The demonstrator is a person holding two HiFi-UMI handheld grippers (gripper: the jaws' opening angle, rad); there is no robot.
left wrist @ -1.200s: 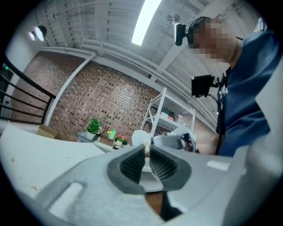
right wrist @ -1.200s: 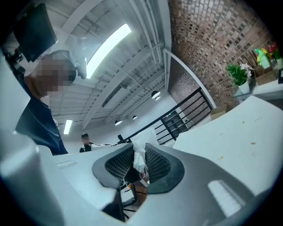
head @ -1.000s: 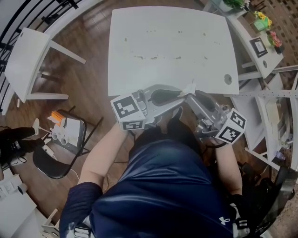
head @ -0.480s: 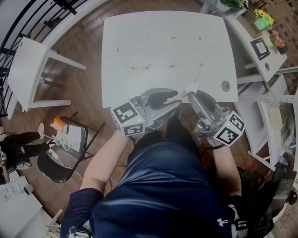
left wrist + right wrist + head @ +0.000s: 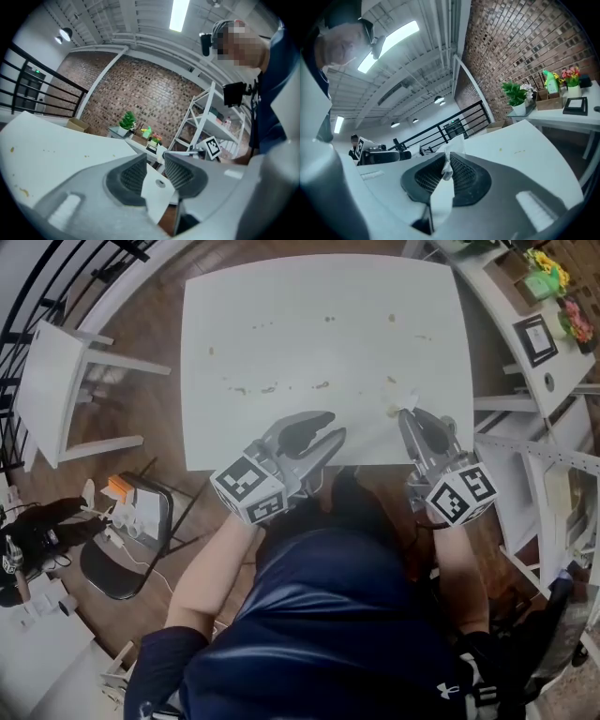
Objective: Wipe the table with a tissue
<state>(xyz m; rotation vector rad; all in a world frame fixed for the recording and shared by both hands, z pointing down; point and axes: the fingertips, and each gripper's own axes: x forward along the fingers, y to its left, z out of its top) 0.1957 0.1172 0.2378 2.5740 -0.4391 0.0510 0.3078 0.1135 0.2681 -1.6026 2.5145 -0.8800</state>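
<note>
The white table (image 5: 309,296) carries a scatter of brown crumbs (image 5: 272,388) across its middle and some further right (image 5: 392,381). My right gripper (image 5: 410,412) reaches over the near right edge of the table, shut on a white tissue (image 5: 405,401) that sticks out past the tips. In the right gripper view the tissue (image 5: 451,149) is pinched between the ribbed pads of that gripper (image 5: 446,157). My left gripper (image 5: 333,425) hangs over the near edge at centre, open and empty. Its own view shows only a table corner in the gap of the left gripper (image 5: 155,157).
A small white side table (image 5: 47,371) stands at the left, and a dark chair (image 5: 131,521) with small items sits near left. White desks and a shelf with a framed picture (image 5: 536,334) and potted plants (image 5: 548,273) line the right side.
Both grippers have moved forward over the table's near edge and drawn apart. The tissue went to the right with the right gripper.
</note>
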